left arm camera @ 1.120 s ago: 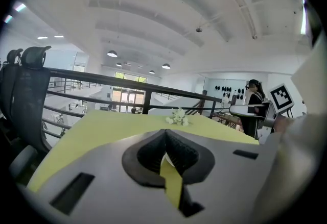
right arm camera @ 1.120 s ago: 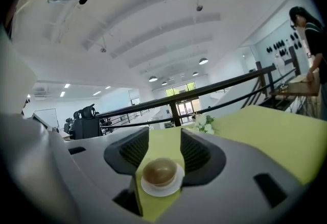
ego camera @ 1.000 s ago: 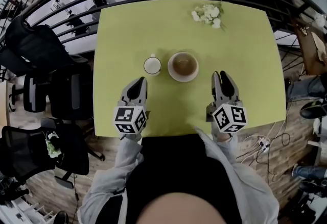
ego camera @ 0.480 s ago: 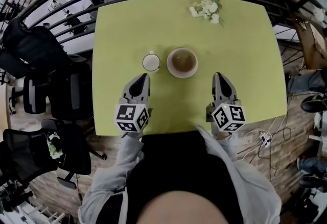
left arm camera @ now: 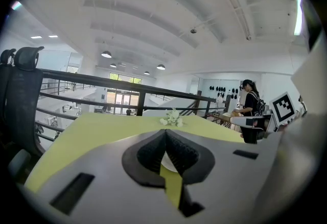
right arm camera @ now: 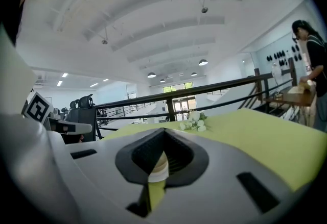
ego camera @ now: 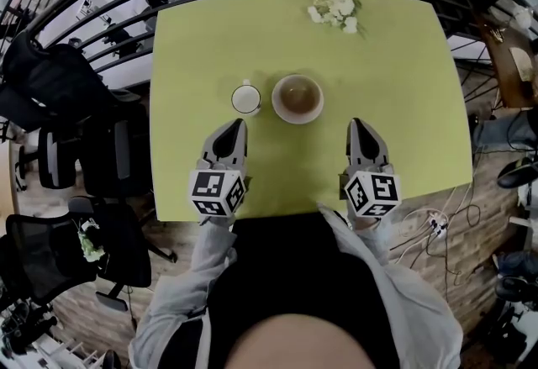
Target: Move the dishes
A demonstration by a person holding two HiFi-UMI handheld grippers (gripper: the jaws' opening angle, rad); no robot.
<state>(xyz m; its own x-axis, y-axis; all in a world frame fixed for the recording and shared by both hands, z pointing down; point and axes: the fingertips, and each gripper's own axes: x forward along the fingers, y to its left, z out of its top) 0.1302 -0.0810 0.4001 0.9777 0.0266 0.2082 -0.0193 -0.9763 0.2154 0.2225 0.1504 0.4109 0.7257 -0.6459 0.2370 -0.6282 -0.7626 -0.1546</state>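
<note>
Table (ego camera: 403, 107): green top, set against a dark railing; all the dishes are carried near its middle
Left gripper (ego camera: 237, 127): held low over the near part of the table, pointed away from the person; jaws are brought together, nothing is clamped
Right gripper (ego camera: 356, 125): held level with the left one and well apart from it; jaws are likewise pressed together and empty
Bowl (ego camera: 298, 98): round, so no long axis is offered; placed ahead of both grippers, about midway between their lines, inward of the right jaws
Cup (ego camera: 245, 98): white, stood just beside the bowl on its left, not seen to touch it; placed almost straight ahead of the left jaws, near them
Flowers (ego camera: 334, 11): small white bunch at the far edge, well apart from the dishes
Nearer hand: the cup is judged best reached by the left; the bowl by either
</note>
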